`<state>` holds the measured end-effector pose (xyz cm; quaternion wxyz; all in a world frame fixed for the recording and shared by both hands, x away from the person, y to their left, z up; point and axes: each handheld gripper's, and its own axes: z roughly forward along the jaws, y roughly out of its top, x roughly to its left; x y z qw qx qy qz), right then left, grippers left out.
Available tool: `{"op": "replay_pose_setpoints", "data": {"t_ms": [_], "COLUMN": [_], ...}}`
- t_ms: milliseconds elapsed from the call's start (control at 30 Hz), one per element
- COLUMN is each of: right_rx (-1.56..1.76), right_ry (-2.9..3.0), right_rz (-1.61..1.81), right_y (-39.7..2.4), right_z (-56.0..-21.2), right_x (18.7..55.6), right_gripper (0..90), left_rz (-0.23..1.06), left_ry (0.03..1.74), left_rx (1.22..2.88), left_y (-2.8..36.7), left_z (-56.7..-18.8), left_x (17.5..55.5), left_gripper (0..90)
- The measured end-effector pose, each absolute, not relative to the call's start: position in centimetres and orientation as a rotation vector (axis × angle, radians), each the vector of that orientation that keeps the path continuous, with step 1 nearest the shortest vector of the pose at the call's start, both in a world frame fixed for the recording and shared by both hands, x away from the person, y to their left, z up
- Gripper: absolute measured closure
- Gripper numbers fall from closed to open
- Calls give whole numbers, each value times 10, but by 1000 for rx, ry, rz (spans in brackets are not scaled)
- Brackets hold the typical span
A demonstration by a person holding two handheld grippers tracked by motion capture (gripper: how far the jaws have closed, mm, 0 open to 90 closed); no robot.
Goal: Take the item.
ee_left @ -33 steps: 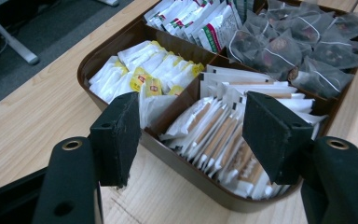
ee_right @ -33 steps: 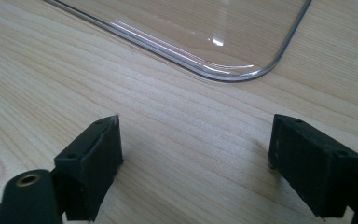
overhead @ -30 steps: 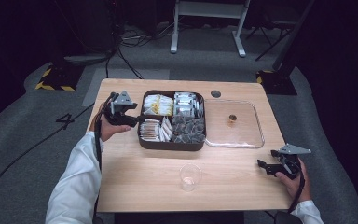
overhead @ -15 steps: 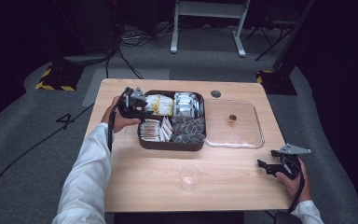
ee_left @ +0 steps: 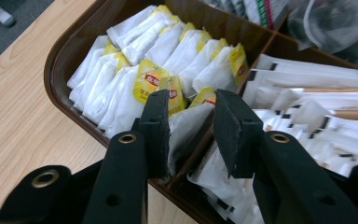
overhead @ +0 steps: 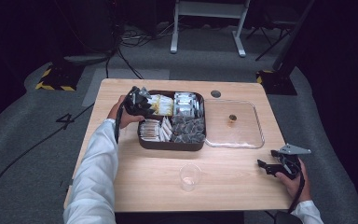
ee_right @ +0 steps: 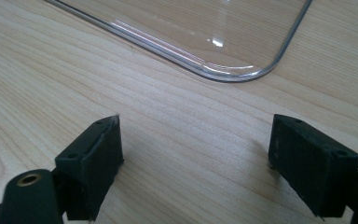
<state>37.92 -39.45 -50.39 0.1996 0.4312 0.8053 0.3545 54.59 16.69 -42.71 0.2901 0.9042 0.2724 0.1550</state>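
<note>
White-and-yellow paper tea sachets (ee_left: 168,60) stand on edge in the far-left compartment of the dark brown divided tray (overhead: 171,144), which sits near the middle of the counter (overhead: 135,182), toward its far edge. The sachets are packed in a row; in the left gripper view their long axes run diagonally from the near wall of the compartment toward its far wall, yellow label ends up.

The left claw (ee_left: 191,123) is lowered into this compartment at its near corner, beside the partition. Its jaws have just been closing and stand a narrow gap apart, with one tea sachet (ee_left: 186,126) between them; whether the pads press on it cannot be told. In the high view the left hand (overhead: 121,112) reaches in from the tray's left side, forearm angled across the counter's left half.

The right claw (ee_right: 196,163) rests near the counter's near-right corner, jaws wide apart, nothing between them, pointed toward the clear plastic lid (overhead: 235,140) lying flat just right of the tray.
</note>
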Motion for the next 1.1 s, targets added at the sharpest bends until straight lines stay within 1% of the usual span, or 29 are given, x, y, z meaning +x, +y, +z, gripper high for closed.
{"op": "replay_pose_setpoints", "data": {"t_ms": [333,433,500,567,733,767,1000,1067,1100], "right_rx": [1206,1206,1206,1206,1205,1205,1205,1205,1205], "right_ry": [2251,2251,2252,2252,2252,2252,2252,2252,2252], "right_rz": [991,992,992,992,992,992,992,992,992], "right_y": [-394,-394,-394,-394,-394,-394,-394,-394,-394], "right_z": [-504,-504,-504,-504,-504,-504,-504,-504,-504], "right_x": [379,379,379,379,379,379,379,379,379], "right_gripper": [178,178,178,178,179,180,180,180,179], "left_rz": [443,450,447,435,445,441,482,482,488], "left_ry": [788,806,815,810,806,806,813,816,820], "left_rx": [2466,2493,2518,2541,2529,2525,2488,2482,2482], "left_y": [160,158,158,157,158,159,161,162,163], "left_z": [-437,-440,-443,-446,-447,-447,-441,-439,-439], "left_x": [558,561,564,565,566,566,563,562,562], "left_gripper": [631,645,675,726,862,876,883,875,856]}}
